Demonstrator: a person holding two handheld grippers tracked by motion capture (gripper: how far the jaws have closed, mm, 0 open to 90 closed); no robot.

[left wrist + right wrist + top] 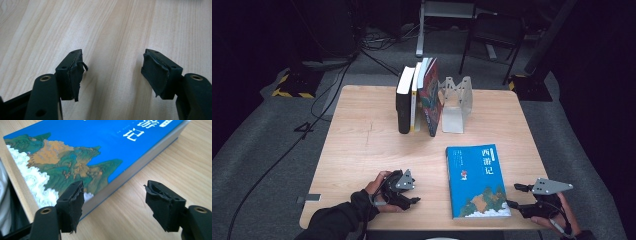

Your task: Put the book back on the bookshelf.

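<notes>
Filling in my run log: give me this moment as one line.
left gripper: open, empty, over table | right gripper: open, at near right corner of blue book | book: flat | other books: upright by bookend

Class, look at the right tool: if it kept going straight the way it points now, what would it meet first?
Most likely the blue book: the right tool points at its near corner, with open jaws and bare table between them; how far off is unclear.

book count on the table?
4, maybe more. One blue book lies flat near the front right. Three stand upright at the back: black book, yellow-spined book, red-covered book against the white bookend. Thinner ones may be hidden between.
</notes>
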